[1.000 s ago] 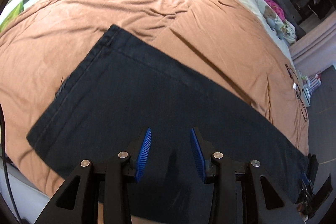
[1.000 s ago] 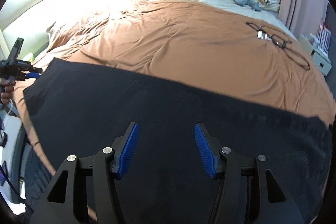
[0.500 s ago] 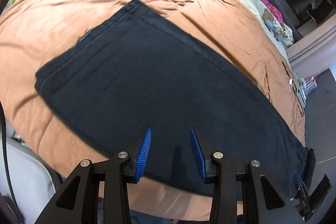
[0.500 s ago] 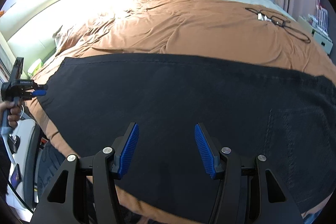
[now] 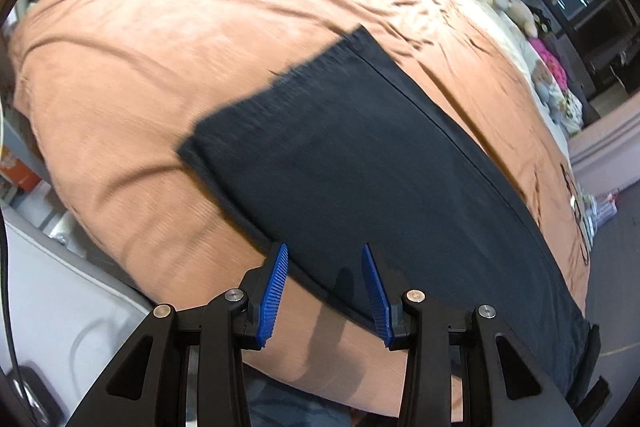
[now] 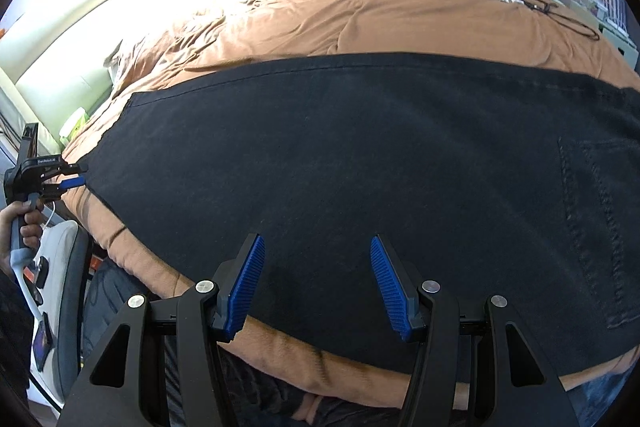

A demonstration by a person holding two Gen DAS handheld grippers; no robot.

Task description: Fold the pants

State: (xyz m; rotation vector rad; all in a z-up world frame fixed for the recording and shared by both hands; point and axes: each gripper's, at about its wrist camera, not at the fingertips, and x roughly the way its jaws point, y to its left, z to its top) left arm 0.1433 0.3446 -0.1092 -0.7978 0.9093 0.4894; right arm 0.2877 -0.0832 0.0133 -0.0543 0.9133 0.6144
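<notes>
Dark pants [image 6: 360, 155] spread flat across brown bedcover [image 6: 320, 11]. Left tongs [image 5: 324, 259] released above near hem edge, nothing grasped. Right tongs [image 6: 316, 251] likewise released, empty.

My left camera looks steeply down over bed [image 5: 120, 75] edge, near pants [image 5: 360, 167] hem. My right camera looks across pants [image 6: 360, 147] toward headboard [image 6: 100, 7]. Both share pants, bed.

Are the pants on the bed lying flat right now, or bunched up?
Flat. The pants lie as one smooth dark strip across the brown blanket, edges straight, back pocket showing, no bunching.
</notes>
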